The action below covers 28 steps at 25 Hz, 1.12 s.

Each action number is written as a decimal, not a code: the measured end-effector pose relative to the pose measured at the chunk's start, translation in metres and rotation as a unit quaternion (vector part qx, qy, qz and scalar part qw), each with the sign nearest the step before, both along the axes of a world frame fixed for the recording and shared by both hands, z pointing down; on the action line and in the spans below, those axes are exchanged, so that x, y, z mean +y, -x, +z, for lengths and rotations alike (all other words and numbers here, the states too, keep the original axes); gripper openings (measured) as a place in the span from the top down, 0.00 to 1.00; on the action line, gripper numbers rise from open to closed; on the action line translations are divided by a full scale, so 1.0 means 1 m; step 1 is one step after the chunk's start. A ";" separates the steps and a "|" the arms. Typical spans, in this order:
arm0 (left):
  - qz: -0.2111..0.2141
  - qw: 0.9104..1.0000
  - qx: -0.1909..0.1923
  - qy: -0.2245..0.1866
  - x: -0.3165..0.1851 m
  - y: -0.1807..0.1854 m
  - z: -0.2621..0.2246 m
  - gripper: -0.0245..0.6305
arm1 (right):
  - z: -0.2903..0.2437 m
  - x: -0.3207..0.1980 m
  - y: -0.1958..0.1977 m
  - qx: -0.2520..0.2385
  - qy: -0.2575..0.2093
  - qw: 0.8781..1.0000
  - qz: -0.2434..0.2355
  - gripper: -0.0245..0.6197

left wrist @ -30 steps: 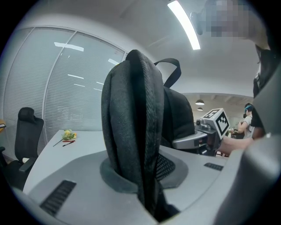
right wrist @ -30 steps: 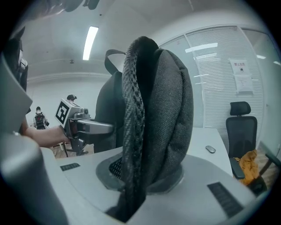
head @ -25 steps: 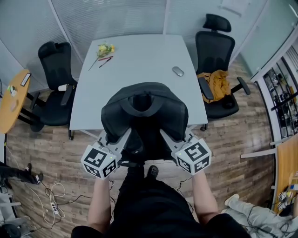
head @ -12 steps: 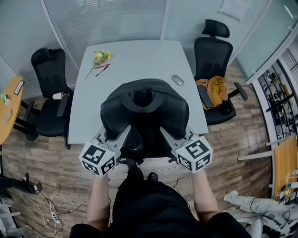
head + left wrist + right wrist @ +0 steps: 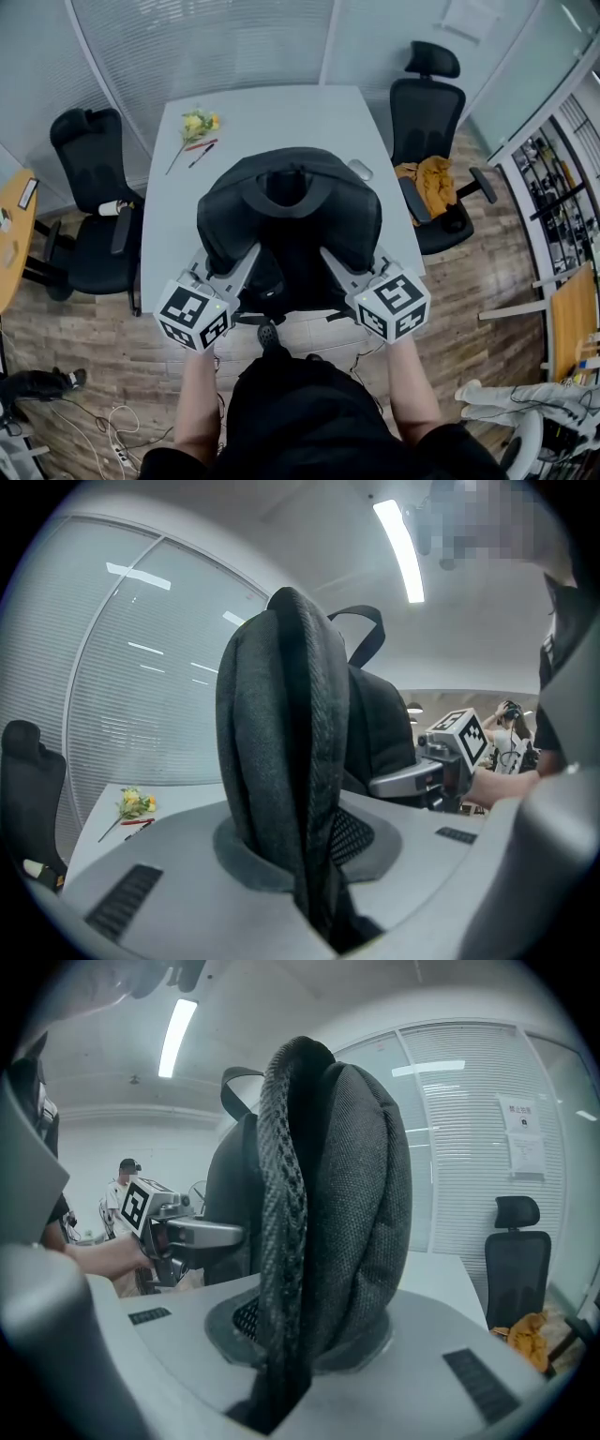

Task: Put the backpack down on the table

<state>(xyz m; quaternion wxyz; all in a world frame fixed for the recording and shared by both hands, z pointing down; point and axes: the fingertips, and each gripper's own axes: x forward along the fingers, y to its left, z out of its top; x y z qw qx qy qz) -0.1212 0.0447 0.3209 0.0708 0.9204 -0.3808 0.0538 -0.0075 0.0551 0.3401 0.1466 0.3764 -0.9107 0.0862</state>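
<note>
While the backpack (image 5: 291, 220) hangs upright between your two hands, it sits over the near edge of the table (image 5: 281, 112), top end up and strap side turned towards you. The left tool (image 5: 246, 261) has its jaws drawn almost together, pinching the padded left shoulder strap (image 5: 281, 752), and the right tool (image 5: 330, 258) is clamped the same way on the right shoulder strap (image 5: 319, 1222). Each holds nothing else.

What the set-down turns on is this: the bag lies straight ahead of both tools, just past their tips, so neither hand is nearer than the other. Its broad side runs along the near edge, and the bare table top lies beyond it. Its own bulk hides its base, so you cannot tell whether the base has cleared that edge or touches the top. I'd judge it needs to go forward before it goes down.

A mouse (image 5: 360, 170) lies just beside the bag, towards the right edge. The flower (image 5: 195, 125) and the pens (image 5: 199, 150) lie near the far left corner, well apart from the bag
</note>
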 end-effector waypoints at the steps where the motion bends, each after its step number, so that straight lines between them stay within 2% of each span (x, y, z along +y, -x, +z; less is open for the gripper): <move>1: 0.002 1.000 0.000 -0.001 -0.004 0.004 -0.001 0.87 | -0.001 -0.003 0.004 0.000 -0.001 1.000 0.002 0.87; 16: 0.036 0.999 0.003 0.009 -0.044 0.035 0.008 0.87 | 0.008 -0.038 0.036 0.008 0.010 1.000 0.028 0.87; 28: 0.030 0.999 -0.002 0.017 -0.072 0.037 0.015 0.87 | 0.015 -0.067 0.038 0.005 0.018 1.000 0.019 0.86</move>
